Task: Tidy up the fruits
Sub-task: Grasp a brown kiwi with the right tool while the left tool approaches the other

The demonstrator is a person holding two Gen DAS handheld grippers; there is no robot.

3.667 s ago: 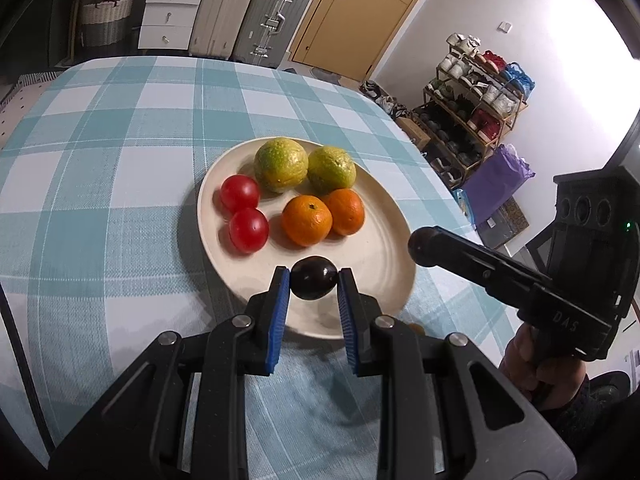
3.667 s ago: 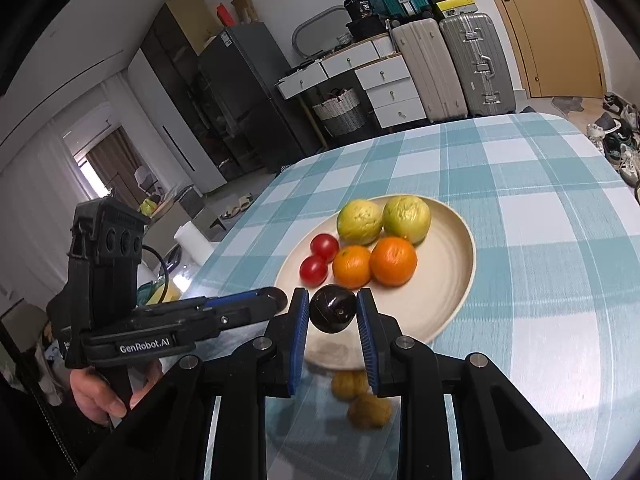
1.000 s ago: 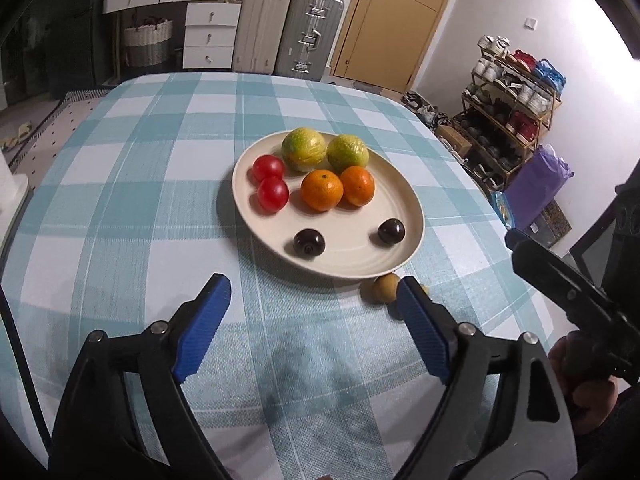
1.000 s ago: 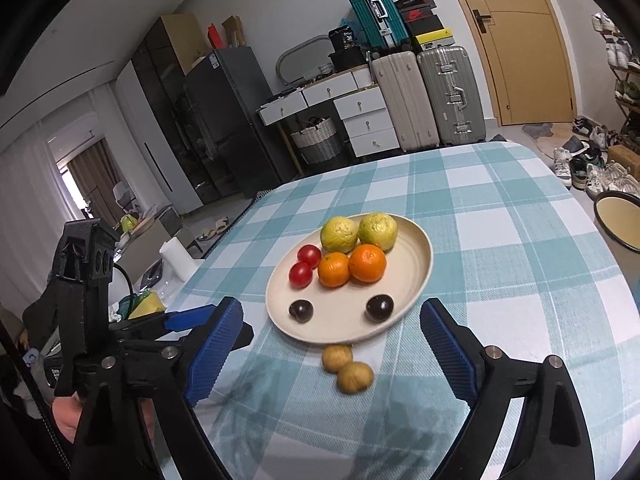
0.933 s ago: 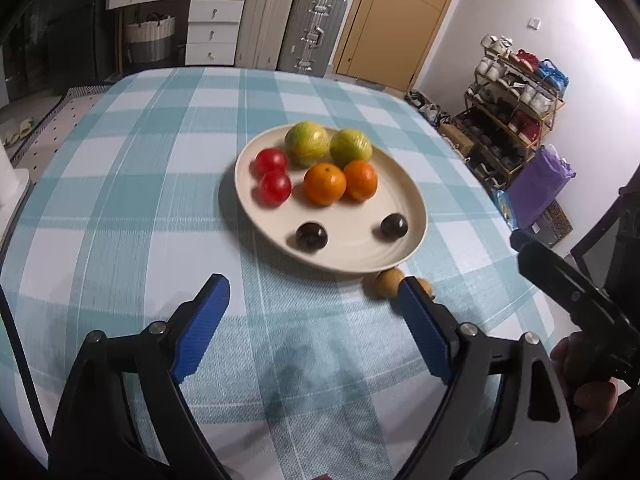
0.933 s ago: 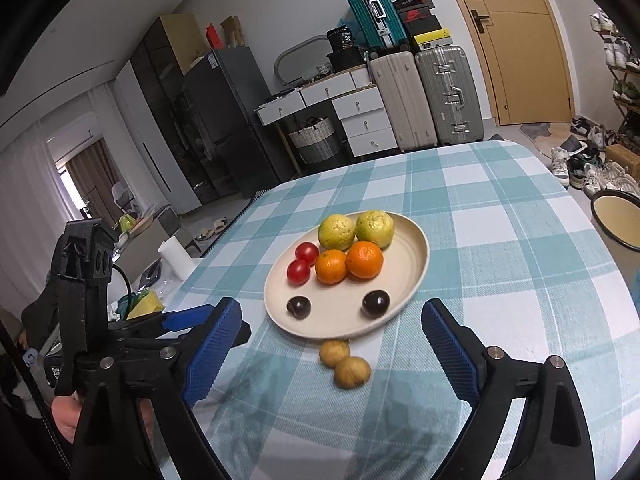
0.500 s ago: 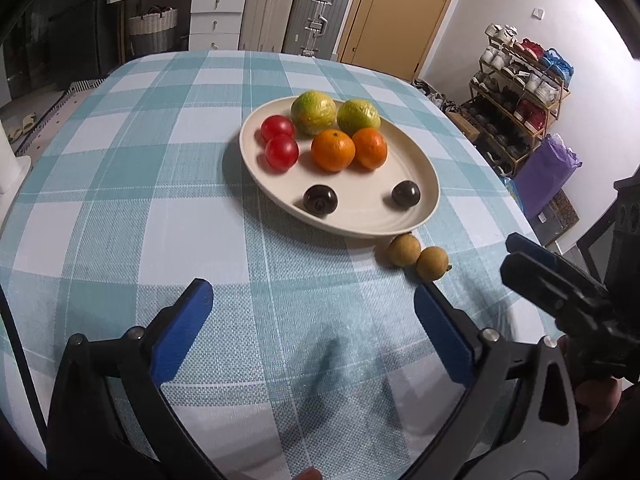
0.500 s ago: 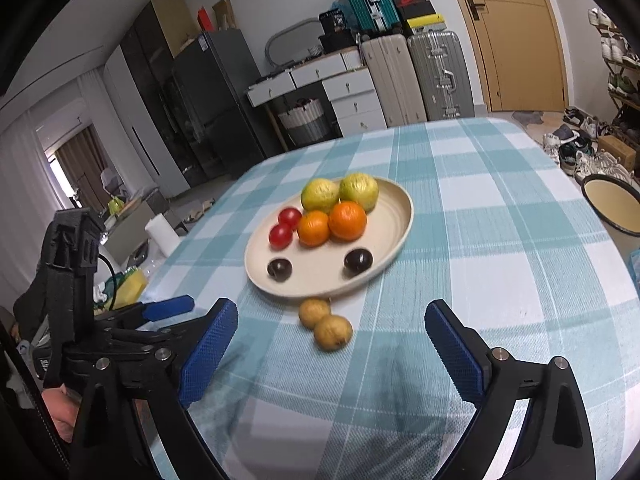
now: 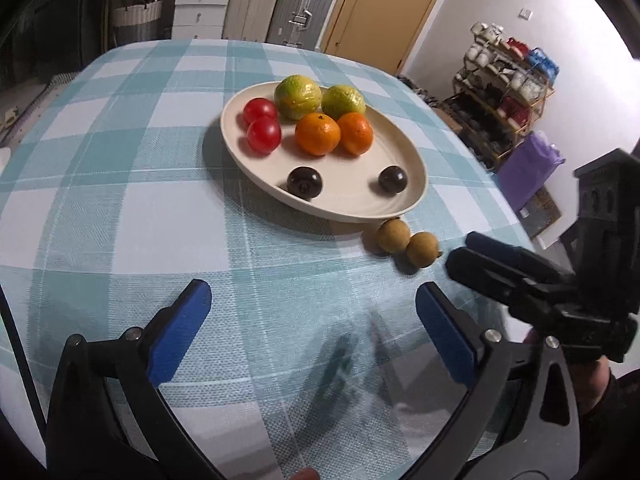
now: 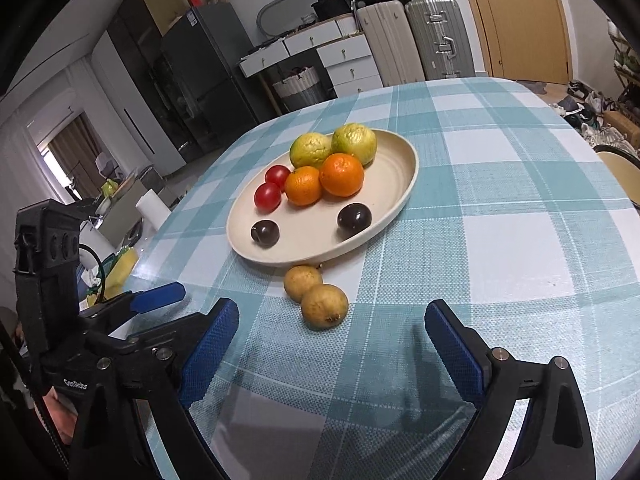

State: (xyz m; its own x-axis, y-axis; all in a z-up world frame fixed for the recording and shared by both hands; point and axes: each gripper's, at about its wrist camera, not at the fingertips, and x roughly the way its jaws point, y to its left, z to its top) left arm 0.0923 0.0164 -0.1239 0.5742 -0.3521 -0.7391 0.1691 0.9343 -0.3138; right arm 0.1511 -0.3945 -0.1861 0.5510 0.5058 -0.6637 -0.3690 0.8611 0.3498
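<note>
A cream plate on the checked tablecloth holds two red tomatoes, two green citrus, two oranges and two dark plums, which lie apart near its front rim. Two small brown fruits touch each other on the cloth just outside the plate's near edge. My left gripper hovers low over the cloth short of the plate, open with nothing between its pads. My right gripper is open too, and the nearer brown fruit sits just ahead of its gap.
The round table drops off close behind both grippers and on the right. The left gripper's body is at the left of the right wrist view. Suitcases, drawers and a shoe rack stand beyond the table.
Both grippers let go of a dark plum on the plate, drew back and sank toward the cloth. The left jaws spread wider. The brown fruits now lie nearer the right gripper.
</note>
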